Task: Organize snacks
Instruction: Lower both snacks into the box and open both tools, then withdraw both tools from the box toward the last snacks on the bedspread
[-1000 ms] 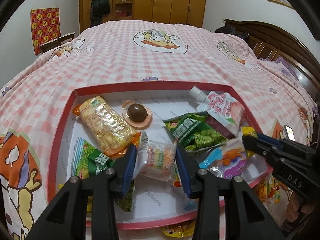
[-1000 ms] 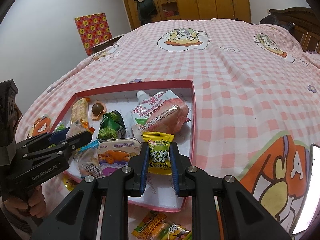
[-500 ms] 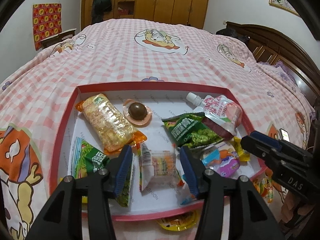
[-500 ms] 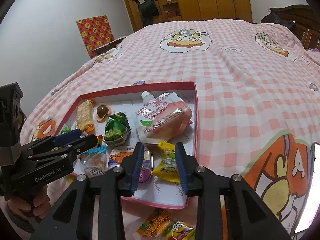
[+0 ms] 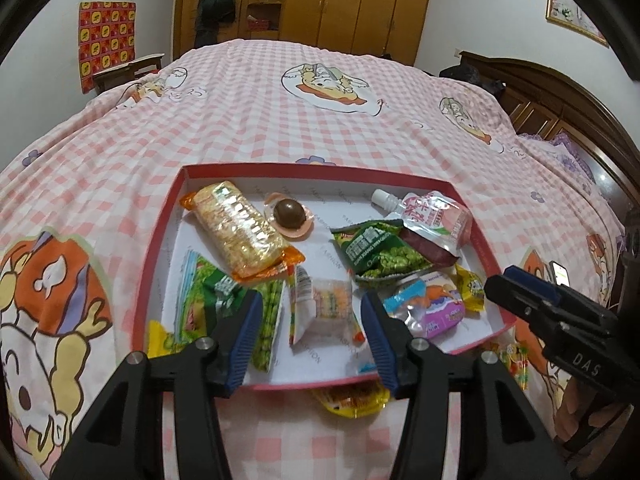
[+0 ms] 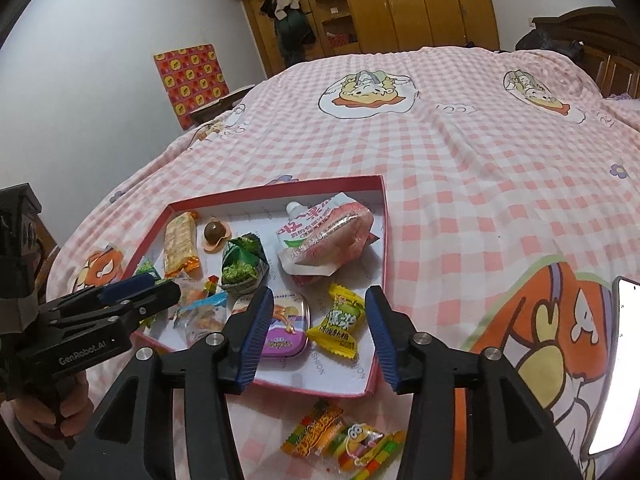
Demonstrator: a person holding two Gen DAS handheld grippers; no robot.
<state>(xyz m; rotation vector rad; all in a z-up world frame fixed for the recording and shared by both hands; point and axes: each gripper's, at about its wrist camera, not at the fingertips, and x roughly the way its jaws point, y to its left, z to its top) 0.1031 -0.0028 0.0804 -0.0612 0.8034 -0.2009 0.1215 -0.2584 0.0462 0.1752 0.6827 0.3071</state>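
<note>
Yellow and orange wrappers are what remain outside the red box (image 6: 376,240); you have two packets lying on the bed, both just beside the near edge of the box. Your right tongs (image 6: 316,332) are wide open and hold nothing; they hang above the near right corner of the box, over the yellow candy (image 6: 340,322) that lies inside it. Your left tongs (image 5: 312,332) are also wide open and empty, above the clear packet (image 5: 324,308) in the near middle of the box.

The relation that matters, in my judgement, is this one: the gummy packet (image 6: 344,436) lies on the bed directly below and a little behind your right tongs, toward you, not forward; its long axis runs nearly across your view, left to right, so the fingers should close over its short side without much turning. The right hand is clearly the nearer one for it.

The other yellow packet (image 5: 352,398) lies partly hidden under the near edge of the box, below your left tongs; I cannot tell its full shape; the left hand is nearer to that one.
</note>
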